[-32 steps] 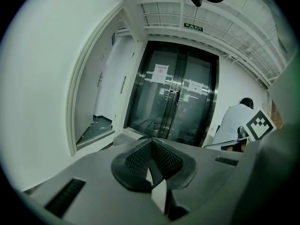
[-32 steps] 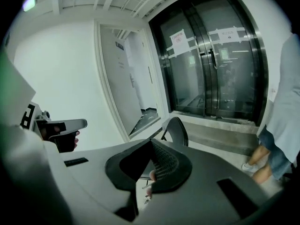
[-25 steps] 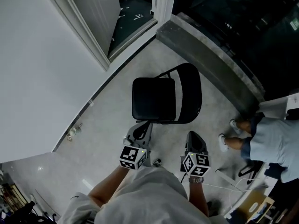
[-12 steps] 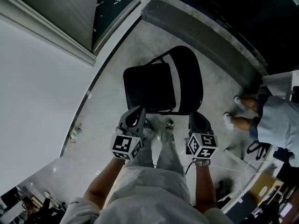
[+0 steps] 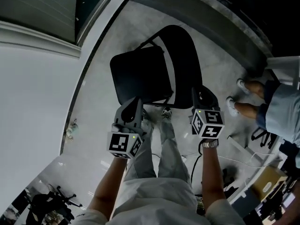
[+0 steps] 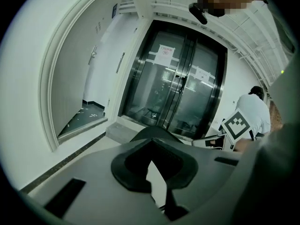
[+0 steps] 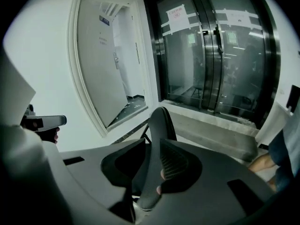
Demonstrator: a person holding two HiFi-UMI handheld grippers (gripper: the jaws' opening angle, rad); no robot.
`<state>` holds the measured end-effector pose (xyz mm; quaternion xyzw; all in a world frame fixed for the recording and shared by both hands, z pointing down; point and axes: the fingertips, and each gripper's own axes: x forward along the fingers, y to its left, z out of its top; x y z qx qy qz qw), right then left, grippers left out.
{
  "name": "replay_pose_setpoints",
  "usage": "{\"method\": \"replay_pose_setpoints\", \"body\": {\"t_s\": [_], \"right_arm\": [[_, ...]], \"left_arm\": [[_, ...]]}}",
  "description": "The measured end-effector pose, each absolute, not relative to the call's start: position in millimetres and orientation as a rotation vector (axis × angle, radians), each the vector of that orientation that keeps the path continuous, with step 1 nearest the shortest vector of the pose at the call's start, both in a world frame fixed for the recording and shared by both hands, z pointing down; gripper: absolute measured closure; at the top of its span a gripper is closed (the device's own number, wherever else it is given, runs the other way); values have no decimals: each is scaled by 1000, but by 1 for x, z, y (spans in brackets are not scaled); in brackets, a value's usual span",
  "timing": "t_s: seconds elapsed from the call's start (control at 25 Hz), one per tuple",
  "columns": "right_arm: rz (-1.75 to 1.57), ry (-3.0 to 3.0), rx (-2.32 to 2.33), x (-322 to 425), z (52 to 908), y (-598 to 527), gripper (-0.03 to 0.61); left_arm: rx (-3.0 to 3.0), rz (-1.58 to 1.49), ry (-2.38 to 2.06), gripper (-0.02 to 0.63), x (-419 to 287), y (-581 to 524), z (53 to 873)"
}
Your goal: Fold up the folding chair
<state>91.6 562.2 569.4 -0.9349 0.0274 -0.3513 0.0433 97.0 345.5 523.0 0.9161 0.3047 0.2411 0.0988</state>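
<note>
White wall point(image 5: 33, 93) fills the left of the head view, with a doorway point(image 6: 84, 111) onto a dark floor further along it.

Left gripper point(image 5: 136, 103) – jaws closed together, nothing held. It hangs over the pale floor point(image 5: 93, 125), just short of the near edge of the chair's seat point(image 5: 136, 78); whether it touches that edge cannot be determined.

Folding chair point(image 5: 150, 74) – black, standing unfolded on the floor at the middle of the head view, seat flat, backrest point(image 5: 187, 55) upright on its right side. The operator's trousered legs point(image 5: 161, 144) stand between the two grippers, just beside the chair.

Right gripper point(image 5: 200, 95) – jaws have just been opening and now stand partly apart. Its own view shows the backrest edge-on, running through the gap between them. Whether either pad presses on it cannot be determined.

Beyond the chair, a grey concrete step point(image 5: 211, 22) runs below dark glass doors point(image 6: 178, 93).

At the right edge, a bystander in a light blue top point(image 5: 283, 111) with white shoes point(image 5: 233, 104) stands near the chair. A thin white cable point(image 5: 234, 161) lies on the floor beside them.
</note>
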Motion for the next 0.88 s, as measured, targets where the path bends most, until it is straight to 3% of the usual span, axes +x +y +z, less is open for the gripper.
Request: {"method": "replay_pose_setpoints", "body": {"t_s": [0.12,0.2,0.68,0.88], "right_arm": [[-1109,43,-2914,101,590,580,420],[-1125,22,-2926,110,603,591,400],[-1211,145,-2782,125,660,589,399],[-1179,133,-2674,123,663,590,431]], "left_arm": [[2704,748,886,601,96,353,547],[2702,771,867,601,99,356,564],[2699,773,776,601,129,369,629],[2653,813,713,601,131,355,663]]}}
